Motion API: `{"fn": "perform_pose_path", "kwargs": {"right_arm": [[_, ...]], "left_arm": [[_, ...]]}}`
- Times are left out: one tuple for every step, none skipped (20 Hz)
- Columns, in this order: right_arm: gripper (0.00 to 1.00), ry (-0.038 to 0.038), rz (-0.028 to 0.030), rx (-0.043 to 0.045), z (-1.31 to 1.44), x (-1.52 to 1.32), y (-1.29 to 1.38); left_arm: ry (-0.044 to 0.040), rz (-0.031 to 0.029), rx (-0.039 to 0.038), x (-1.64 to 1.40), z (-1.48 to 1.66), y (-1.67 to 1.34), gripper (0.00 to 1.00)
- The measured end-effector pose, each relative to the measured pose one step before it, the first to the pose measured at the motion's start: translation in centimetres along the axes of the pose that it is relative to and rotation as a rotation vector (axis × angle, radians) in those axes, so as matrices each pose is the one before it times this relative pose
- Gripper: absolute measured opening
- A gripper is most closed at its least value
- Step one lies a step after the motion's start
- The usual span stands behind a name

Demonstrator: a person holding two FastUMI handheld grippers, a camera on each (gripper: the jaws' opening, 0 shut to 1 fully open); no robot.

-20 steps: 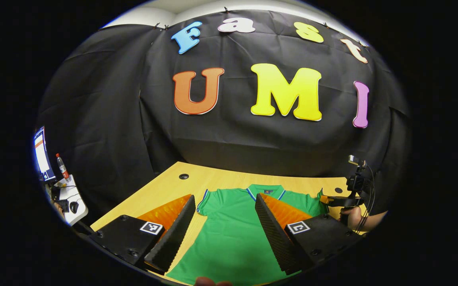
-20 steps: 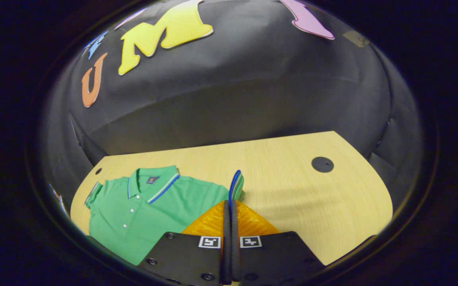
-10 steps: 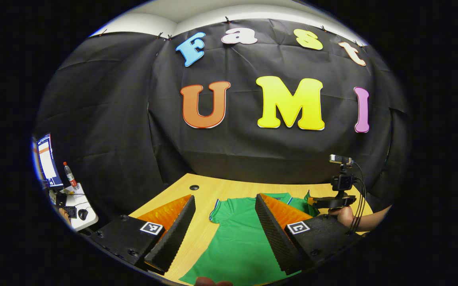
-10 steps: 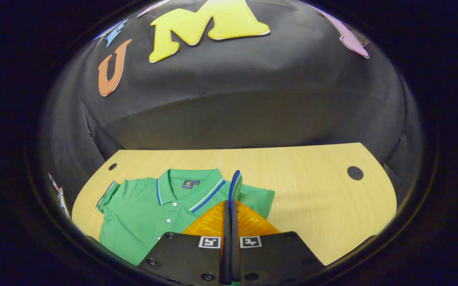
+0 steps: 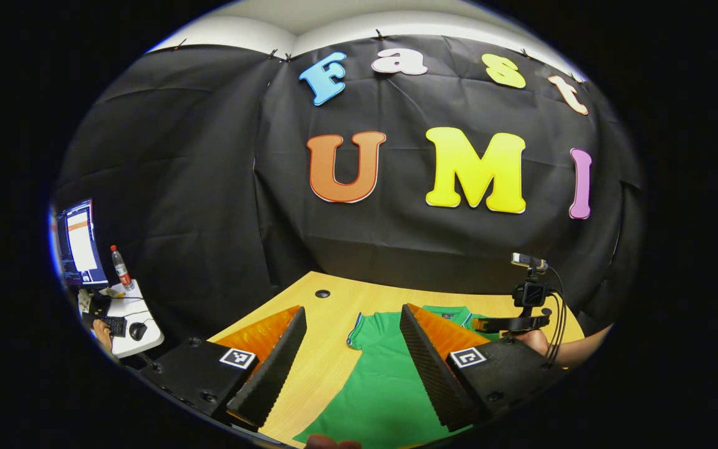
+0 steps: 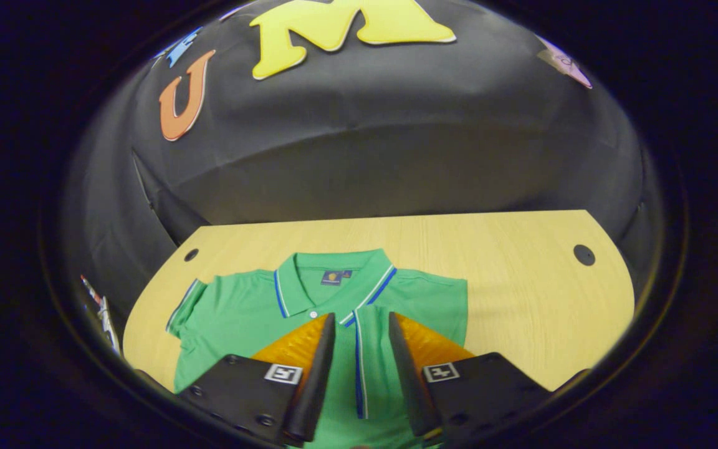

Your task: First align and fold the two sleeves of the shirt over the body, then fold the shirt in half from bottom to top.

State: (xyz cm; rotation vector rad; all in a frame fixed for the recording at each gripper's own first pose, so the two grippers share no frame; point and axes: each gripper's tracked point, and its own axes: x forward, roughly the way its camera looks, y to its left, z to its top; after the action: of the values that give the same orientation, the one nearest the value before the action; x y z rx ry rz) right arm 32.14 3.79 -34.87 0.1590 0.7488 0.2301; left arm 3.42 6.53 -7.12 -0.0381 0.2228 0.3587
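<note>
While the green shirt lies flat on the wooden table, collar toward the black wall, its one sleeve is folded over the body, the striped cuff running between the right claw fingers. That claw is spread, pinching nothing. The other sleeve juts out sideways from the shirt. Beside the shirt's lower body, the left claw is also spread wide above the table, gripping nothing.
</note>
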Motion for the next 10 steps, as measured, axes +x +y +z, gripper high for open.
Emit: {"fn": "perform_pose_path", "kwargs": {"right_arm": [[0.75, -0.01777, -0.01184, -0.00637, 0.592, -0.795, -0.134], [0.80, -0.01722, -0.00619, -0.00196, 0.579, -1.095, 0.080], [0.87, -0.01460, 0.00125, 0.00162, 0.586, -1.234, 0.129], [0.93, -0.01329, -0.00178, 0.00140, 0.494, -1.367, 0.098], [0.89, -0.01783, -0.00300, -0.00330, 0.750, -1.631, 0.162], [0.96, -0.02621, 0.00769, 0.00412, 0.915, -1.859, 0.545], [0.96, -0.02454, 0.01263, -0.00330, 0.866, -2.073, 0.783], [0.89, -0.02545, 0.01257, -0.01867, 0.904, -2.157, 0.750], [0.96, -0.03114, 0.00663, -0.01864, 0.854, -2.165, 0.505], [0.96, -0.02506, 0.00433, -0.02099, 0.757, -2.093, 0.679]], "left_arm": [[-0.00079, -0.00921, -0.00651, 0.047, -0.007, 0.171, 0.98], [0.00348, -0.01646, -0.00688, 0.358, 0.076, -0.220, 0.97], [0.00933, -0.01920, -0.00591, 0.374, -0.312, 0.063, 0.97], [0.00890, -0.02000, -0.00429, 0.366, -0.256, -0.062, 0.97], [0.00680, -0.01616, -0.00601, 0.372, -0.273, 0.357, 0.97], [0.00827, -0.01524, -0.00572, 0.594, -0.316, 0.280, 0.97], [0.01129, -0.01625, -0.00515, 0.803, -0.532, 0.417, 0.97], [0.01824, -0.01787, -0.00823, 0.793, -0.733, 0.489, 0.97], [0.01390, -0.02198, -0.00880, 0.986, -0.381, 0.409, 0.97], [0.01391, -0.02195, -0.01014, 1.057, -0.492, 0.482, 0.97]]}}
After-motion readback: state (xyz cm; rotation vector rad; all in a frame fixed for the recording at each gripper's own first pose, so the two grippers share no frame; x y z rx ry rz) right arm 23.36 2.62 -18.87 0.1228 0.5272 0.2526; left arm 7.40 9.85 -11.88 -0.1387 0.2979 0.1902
